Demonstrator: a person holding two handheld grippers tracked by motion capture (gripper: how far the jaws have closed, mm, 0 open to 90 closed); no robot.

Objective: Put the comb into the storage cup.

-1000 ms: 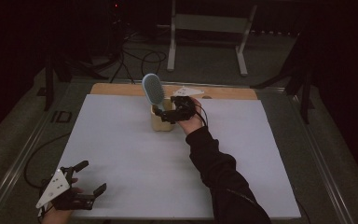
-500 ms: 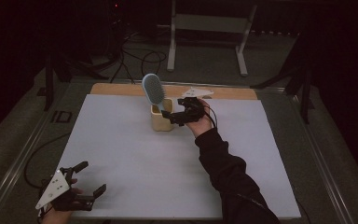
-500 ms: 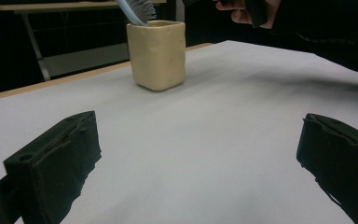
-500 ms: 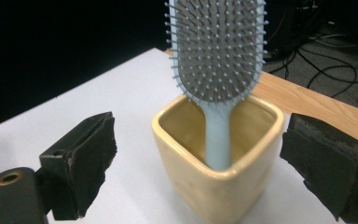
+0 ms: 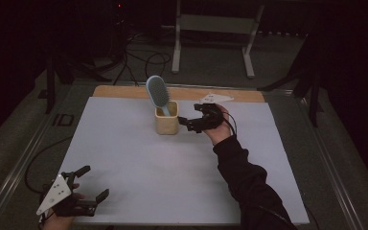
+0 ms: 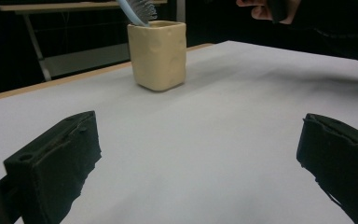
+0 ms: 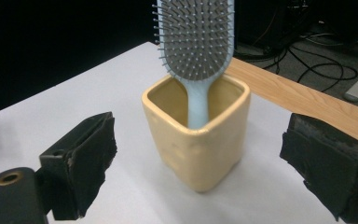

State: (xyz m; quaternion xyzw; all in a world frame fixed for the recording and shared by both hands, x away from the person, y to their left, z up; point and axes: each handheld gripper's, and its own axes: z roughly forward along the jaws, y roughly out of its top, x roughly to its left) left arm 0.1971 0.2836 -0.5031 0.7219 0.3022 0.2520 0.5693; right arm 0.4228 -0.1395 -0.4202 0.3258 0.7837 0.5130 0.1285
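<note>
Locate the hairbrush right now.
The hairbrush stands handle-down in the yellow cup at the table's far middle, just left of the open right tongs in the high view.

White table (image 5: pixel 163 163) — yellow cup (image 5: pixel 166 123)

Hairbrush (image 7: pixel 196 39) handle end hidden in cup (image 7: pixel 200 151); top cut off.

Black claws (image 5: pixel 191 122), grey three-cornered plate (image 5: pixel 53 192), black long sleeve (image 5: pixel 249 184).
</note>
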